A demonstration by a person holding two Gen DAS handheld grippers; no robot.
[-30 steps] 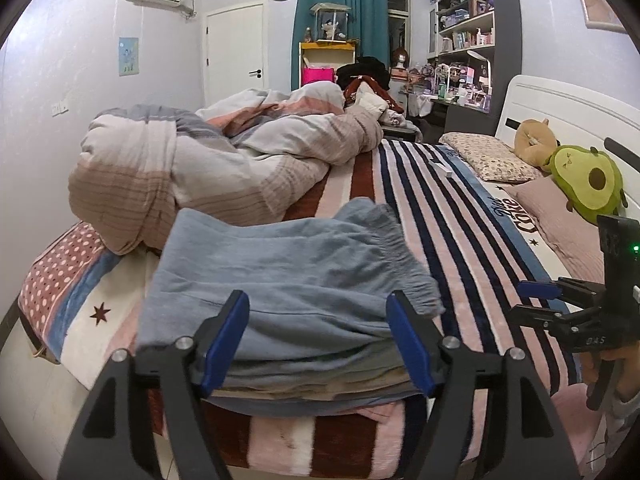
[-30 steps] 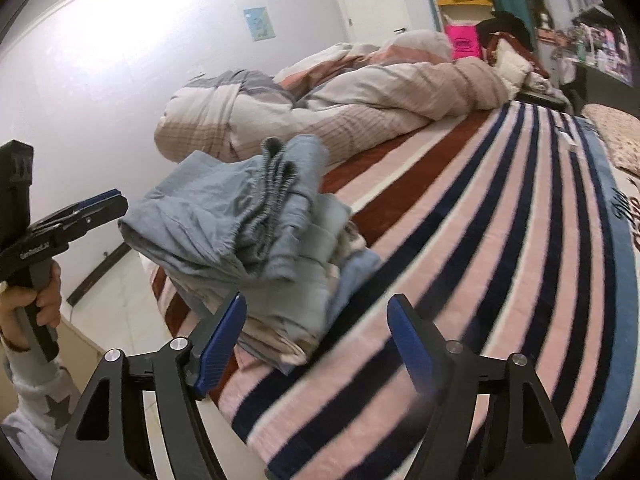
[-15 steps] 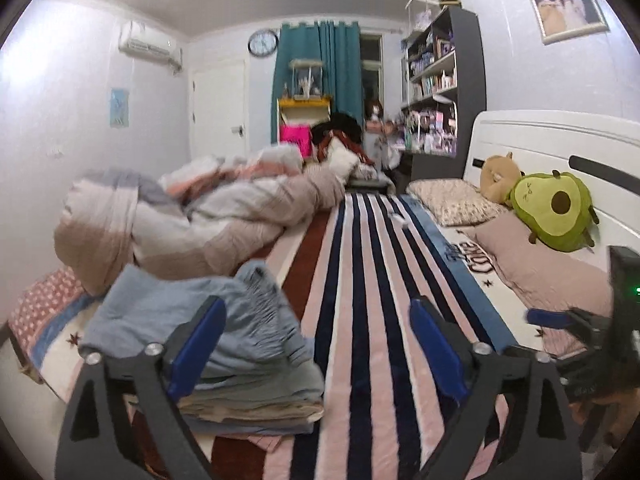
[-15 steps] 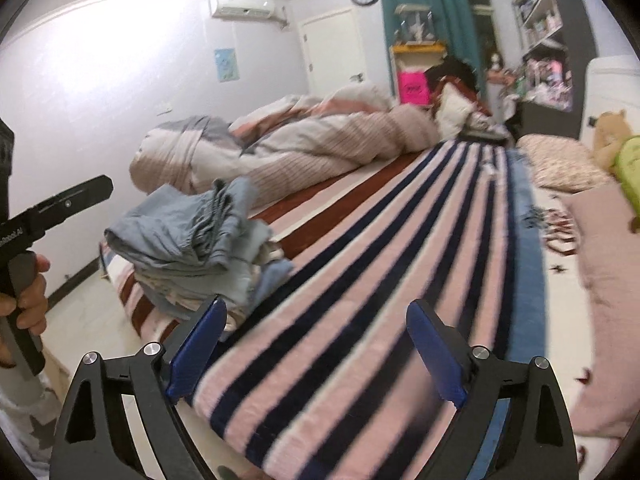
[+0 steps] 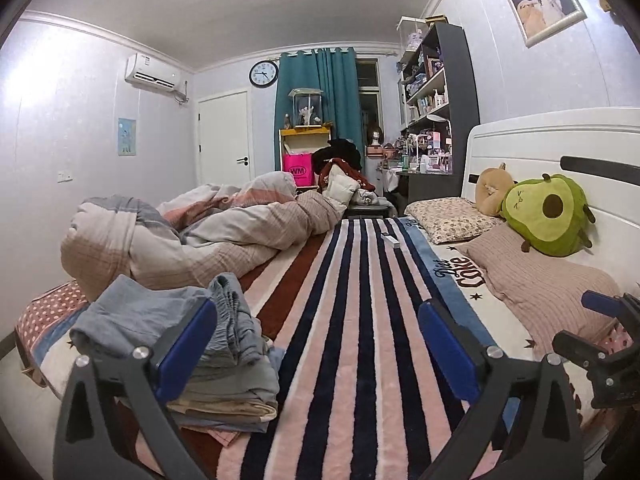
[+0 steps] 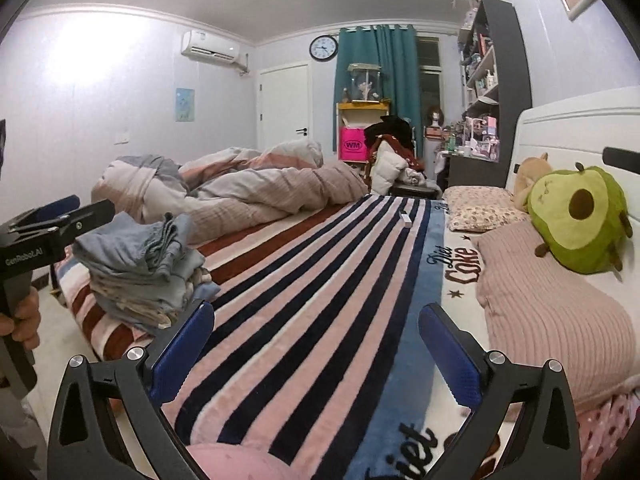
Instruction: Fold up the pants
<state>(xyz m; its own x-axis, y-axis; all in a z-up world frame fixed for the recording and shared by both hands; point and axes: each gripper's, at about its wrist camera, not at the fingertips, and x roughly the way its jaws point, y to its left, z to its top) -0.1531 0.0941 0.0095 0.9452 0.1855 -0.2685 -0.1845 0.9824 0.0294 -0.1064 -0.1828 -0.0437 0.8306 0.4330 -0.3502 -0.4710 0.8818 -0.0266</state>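
Folded light-blue pants (image 5: 168, 320) lie on top of a stack of folded clothes at the near left corner of the bed, also in the right wrist view (image 6: 132, 248). My left gripper (image 5: 316, 344) is open and empty, raised above the bed just right of the stack. My right gripper (image 6: 316, 344) is open and empty over the striped blanket (image 6: 304, 280), well right of the stack. Each gripper also shows from the side in the other's view, the right one (image 5: 600, 332) and the left one (image 6: 60, 216).
A crumpled duvet (image 5: 192, 236) fills the bed's far left. Pillows (image 5: 548, 292) and an avocado plush (image 5: 548, 212) lie along the white headboard at right. A small white object (image 5: 390, 239) lies on the blanket. Shelves and a desk stand at the back.
Both grippers have pulled back and up from the folded stack and swung right, so the views now look down the length of the bed. The stack stays in place.
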